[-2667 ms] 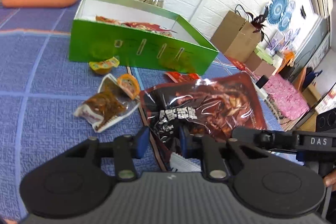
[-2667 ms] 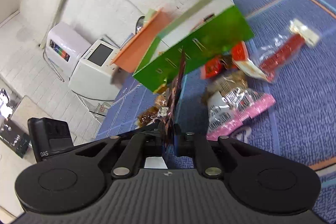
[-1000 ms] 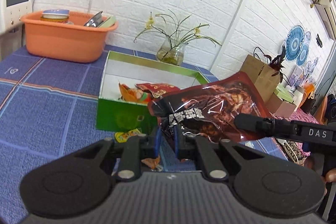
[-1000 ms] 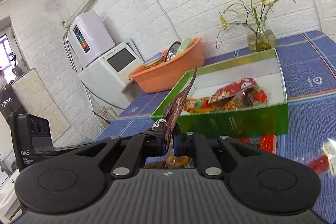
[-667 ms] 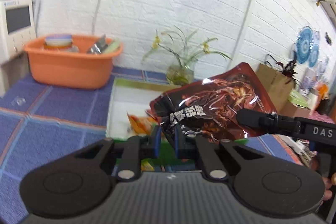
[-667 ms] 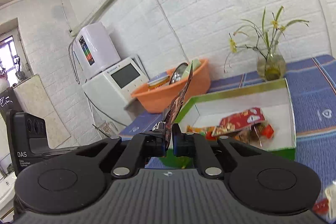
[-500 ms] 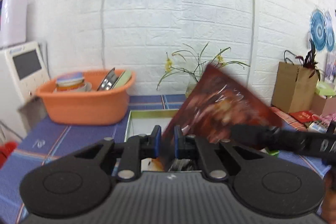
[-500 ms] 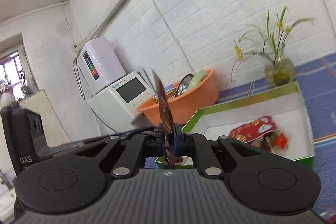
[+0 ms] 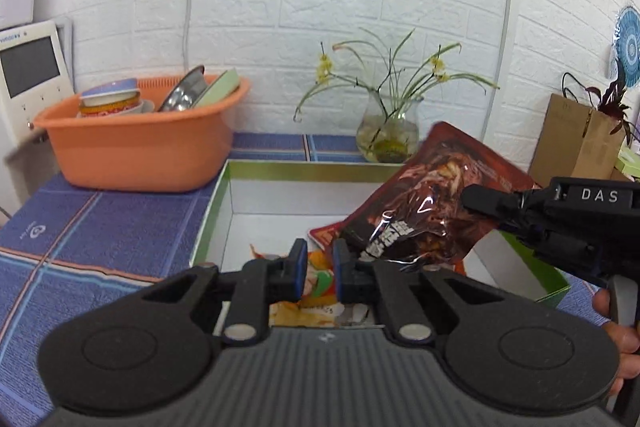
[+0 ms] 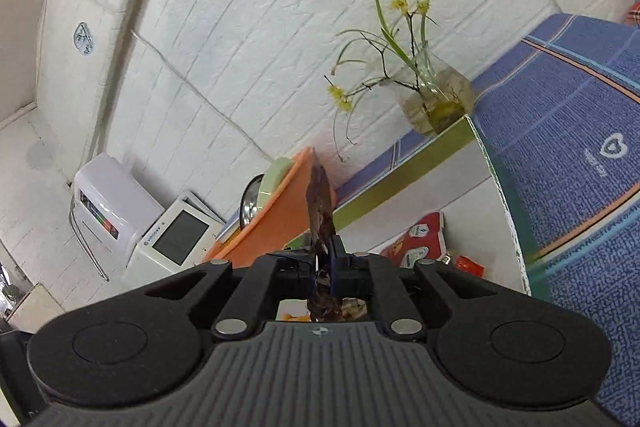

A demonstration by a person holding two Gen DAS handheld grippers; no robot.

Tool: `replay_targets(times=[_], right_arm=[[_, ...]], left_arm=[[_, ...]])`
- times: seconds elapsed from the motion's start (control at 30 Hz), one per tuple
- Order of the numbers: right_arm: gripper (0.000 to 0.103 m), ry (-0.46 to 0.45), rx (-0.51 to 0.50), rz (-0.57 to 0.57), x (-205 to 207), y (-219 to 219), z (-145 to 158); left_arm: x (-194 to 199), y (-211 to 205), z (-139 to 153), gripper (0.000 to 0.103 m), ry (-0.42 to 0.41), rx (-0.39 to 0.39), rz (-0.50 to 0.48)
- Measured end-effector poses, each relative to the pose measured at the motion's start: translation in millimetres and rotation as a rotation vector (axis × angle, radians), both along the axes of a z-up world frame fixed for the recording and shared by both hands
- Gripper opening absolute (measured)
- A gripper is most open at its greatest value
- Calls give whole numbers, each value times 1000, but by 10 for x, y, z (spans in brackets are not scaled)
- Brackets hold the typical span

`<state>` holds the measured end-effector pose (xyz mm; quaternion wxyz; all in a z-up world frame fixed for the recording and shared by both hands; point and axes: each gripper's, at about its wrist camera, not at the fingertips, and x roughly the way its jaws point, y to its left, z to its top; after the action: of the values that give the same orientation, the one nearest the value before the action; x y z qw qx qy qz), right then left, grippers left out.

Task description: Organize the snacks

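A dark red snack bag (image 9: 432,203) hangs over the open green box (image 9: 280,171), held by my right gripper (image 10: 323,267), which is shut on its edge; in the right wrist view the bag (image 10: 320,203) shows edge-on. My left gripper (image 9: 320,267) is slightly open and empty, just left of the bag, over the box's near wall. Several snack packets (image 9: 320,287) lie inside the box, among them a red one (image 10: 420,243). The right gripper's body (image 9: 560,219) reaches in from the right.
An orange basin (image 9: 136,147) with dishes stands behind the box on the left. A glass vase (image 9: 386,139) with flowers stands behind the box. A white appliance (image 9: 28,75) is at far left. A brown cardboard bag (image 9: 576,139) is at right. The blue tablecloth (image 9: 100,227) surrounds the box.
Both grippers carried the bag up from the table and over the box. My left gripper has let go of the bag and opened slightly; the right one still holds it, tilted down.
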<state>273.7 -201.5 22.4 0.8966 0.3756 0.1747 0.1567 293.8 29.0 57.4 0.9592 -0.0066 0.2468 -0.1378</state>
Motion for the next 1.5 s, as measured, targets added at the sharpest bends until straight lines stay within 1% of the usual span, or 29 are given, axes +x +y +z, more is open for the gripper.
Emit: replay_targets(times=[0.03,0.07,0.1,0.13,0.17,0.2,0.3,0.33,0.4,0.5,0.57,0.63,0.7,0.8,0.9,0.97,1.0,1.07,1.1,1.13,1.17,1.23,1.3,1.33,1.4,1.5], right_arm=[[46,26,-1,-9,5,-1,-5],[72,38,-2,-19,1,-1,3],[87,38,-13,-35,-26,-5,25],[97,30,-40,-59,-64,-7,68],[103,11,-73,-77,-102,-8,118],[103,0,-123,-100,-137,-11,177],[103,-51,-294,-166,-309,-15,371],[103,-69,-339,-169,-378,-23,436],[103,-98,-392,-144,-529,-49,528],[103,-129,-432,-87,-788,-94,624],[103,-123,-473,-64,-956,-113,666],[103,-121,-515,-65,-1090,-127,675],[103,-115,-544,-88,-1235,-159,648],[103,-85,-564,-139,-1320,-188,566],[103,-42,-523,-140,-1328,-220,453],[103,-31,-480,-92,-1322,-183,386],[103,-36,-467,-49,-1317,-127,359],[103,-40,-481,64,-1278,81,309],[100,-35,-512,119,-1251,214,278],[90,-26,-560,173,-1232,388,241],[85,-13,-609,216,-1203,540,197],[81,-3,-704,287,-1148,823,102],[81,-8,-761,328,-1063,1040,31],[81,-13,-769,345,-1013,1113,6],[81,-14,-758,372,-928,1211,-26],[81,-10,-736,398,-793,1315,-62]], left_arm=[[18,-8,-21,10,12,3,-6],[30,-8,-33,20,22,2,-12],[36,3,-37,34,26,-6,-20],[30,21,-34,39,23,-13,-23],[22,43,-15,41,16,-18,-21],[9,73,16,42,9,-21,-16],[-103,227,128,50,-10,-40,-5],[-156,289,155,52,-15,-42,-6],[-256,409,191,56,-14,-25,-8],[-446,598,169,59,-13,18,9],[-559,700,107,61,-9,33,30],[-630,775,4,62,-3,29,49],[-623,790,-116,62,28,20,56],[-531,720,-299,62,95,20,23],[-454,608,-438,62,144,43,-26],[-412,547,-499,62,168,50,-59],[-369,524,-526,62,188,43,-72],[-244,512,-564,62,249,0,-90],[-210,513,-559,62,251,-20,-84],[-164,517,-557,62,271,-38,-82],[-127,523,-552,62,288,-56,-82],[-70,541,-539,62,316,-94,-86],[-47,550,-529,62,331,-109,-81],[-45,547,-523,62,337,-113,-79],[-47,544,-519,62,346,-125,-87],[-54,508,-516,62,337,-99,-97]])
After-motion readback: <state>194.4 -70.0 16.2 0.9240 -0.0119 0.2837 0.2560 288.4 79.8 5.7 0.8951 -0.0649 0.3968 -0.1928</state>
